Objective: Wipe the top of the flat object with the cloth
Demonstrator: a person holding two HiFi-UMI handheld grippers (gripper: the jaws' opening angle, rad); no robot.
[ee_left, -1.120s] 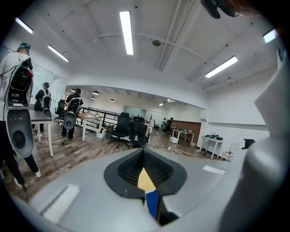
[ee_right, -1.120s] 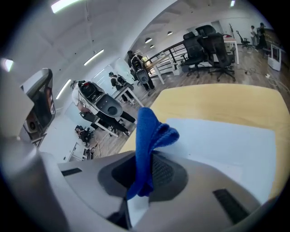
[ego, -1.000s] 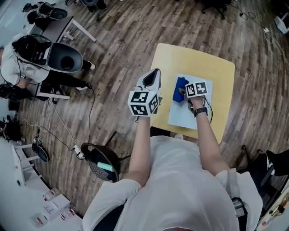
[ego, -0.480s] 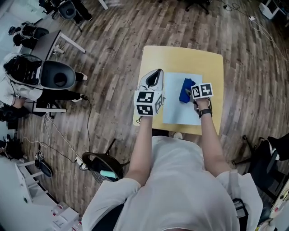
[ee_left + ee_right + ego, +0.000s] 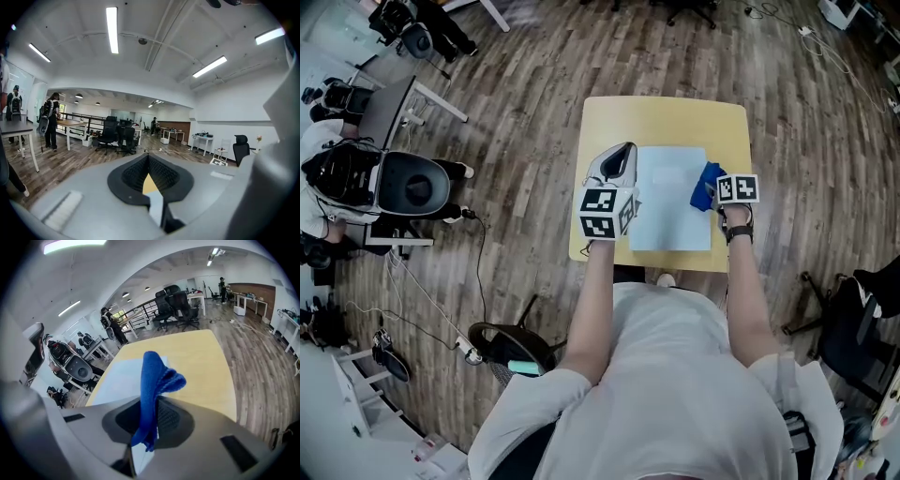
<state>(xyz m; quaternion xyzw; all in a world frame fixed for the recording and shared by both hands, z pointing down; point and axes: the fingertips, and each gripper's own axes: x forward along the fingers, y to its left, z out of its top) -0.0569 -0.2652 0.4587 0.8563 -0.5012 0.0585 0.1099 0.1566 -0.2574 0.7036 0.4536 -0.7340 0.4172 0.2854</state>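
A pale blue flat sheet [image 5: 666, 202] lies on a small yellow table [image 5: 661, 117]. A blue cloth [image 5: 706, 184] sits at the sheet's right edge, pinched in my right gripper [image 5: 715, 194]. In the right gripper view the cloth [image 5: 152, 373] stands folded up out of the shut jaws of the right gripper [image 5: 149, 405], with the sheet [image 5: 117, 377] to its left. My left gripper [image 5: 619, 159] hovers by the sheet's left edge, tilted upward. In the left gripper view the left gripper [image 5: 149, 158] has its jaws together with nothing between them.
Wooden floor surrounds the table. A seated person and grey chairs [image 5: 408, 183] are at desks on the far left. A black stool [image 5: 511, 347] and floor cables [image 5: 478, 272] lie at lower left. A dark chair [image 5: 862, 323] stands at the right.
My right gripper has dragged the blue cloth rightward across the sheet, from its left part to its right edge. The left gripper stays by the sheet's left edge.
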